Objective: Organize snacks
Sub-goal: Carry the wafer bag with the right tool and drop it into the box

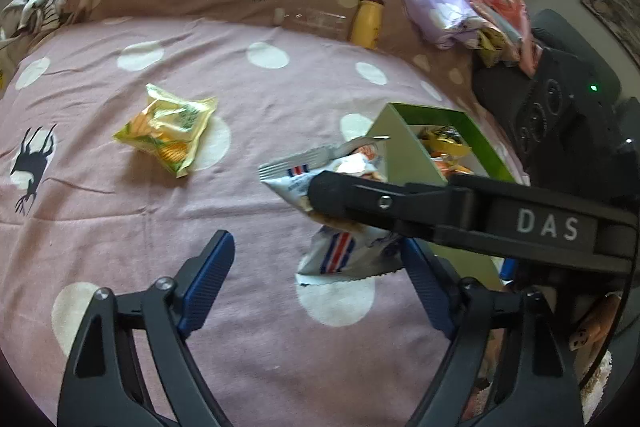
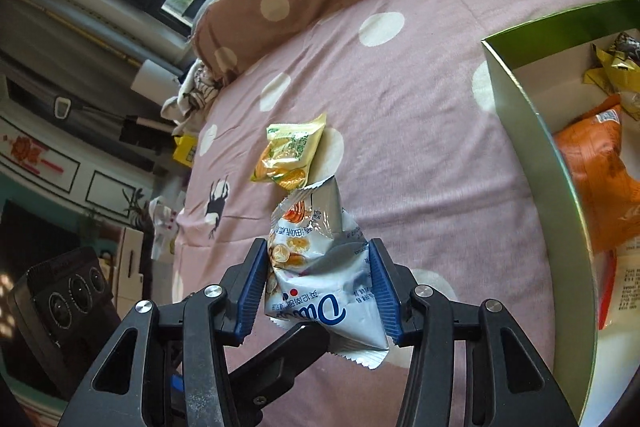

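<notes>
Plainly, "DAS" is printed in pale letters on the right gripper [image 2: 318,281], whose blue fingers [image 2: 251,291] are clamped on one white-and-blue snack bag [image 2: 320,267] marked with a large script "D" and Chinese characters too small to read. That bag hangs above the pink dotted bed [image 1: 280,99], just left of the green box [image 1: 416,147], which holds one orange packet [image 2: 596,183] and some yellow wrappers [image 2: 616,67]. One yellow-green chip bag [image 1: 168,127] lies on the bed, well left of the box. Left gripper [image 1: 316,287] fingers stand apart, empty, just below the held bag.
</notes>
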{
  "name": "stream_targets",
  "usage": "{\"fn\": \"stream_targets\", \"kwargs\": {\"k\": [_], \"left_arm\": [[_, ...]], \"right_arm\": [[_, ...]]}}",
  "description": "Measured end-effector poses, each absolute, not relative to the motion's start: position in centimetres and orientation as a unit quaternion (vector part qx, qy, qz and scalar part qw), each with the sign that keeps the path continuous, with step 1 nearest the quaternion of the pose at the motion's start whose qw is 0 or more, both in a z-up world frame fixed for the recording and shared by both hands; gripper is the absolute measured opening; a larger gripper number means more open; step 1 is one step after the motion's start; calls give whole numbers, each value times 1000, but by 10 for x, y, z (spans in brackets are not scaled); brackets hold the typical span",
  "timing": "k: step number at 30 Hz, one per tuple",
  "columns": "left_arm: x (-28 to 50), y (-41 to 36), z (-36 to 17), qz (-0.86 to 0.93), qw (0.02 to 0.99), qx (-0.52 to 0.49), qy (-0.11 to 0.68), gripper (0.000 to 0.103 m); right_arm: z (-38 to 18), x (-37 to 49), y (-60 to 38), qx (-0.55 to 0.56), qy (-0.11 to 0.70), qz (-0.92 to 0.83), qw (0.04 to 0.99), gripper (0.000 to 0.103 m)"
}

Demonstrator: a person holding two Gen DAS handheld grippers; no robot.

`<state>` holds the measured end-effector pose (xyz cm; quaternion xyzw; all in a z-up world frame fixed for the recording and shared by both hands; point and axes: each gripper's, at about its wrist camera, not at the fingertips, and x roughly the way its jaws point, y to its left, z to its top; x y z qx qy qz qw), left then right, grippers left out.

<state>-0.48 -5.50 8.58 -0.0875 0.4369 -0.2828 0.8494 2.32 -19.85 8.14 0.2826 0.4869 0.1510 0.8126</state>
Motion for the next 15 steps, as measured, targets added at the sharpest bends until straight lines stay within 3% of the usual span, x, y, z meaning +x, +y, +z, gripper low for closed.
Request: {"fn": "stream_targets", "kwargs": {"k": [4, 15], "left_arm": [[-11, -72, 98, -333, 849, -93, 399, 59], [-13, -128, 128, -399, 843, -77, 351, 57]], "right_arm": [[91, 18, -206, 295, 473, 162, 815, 52], [126, -8, -266, 320, 394, 98, 856, 52]]}}
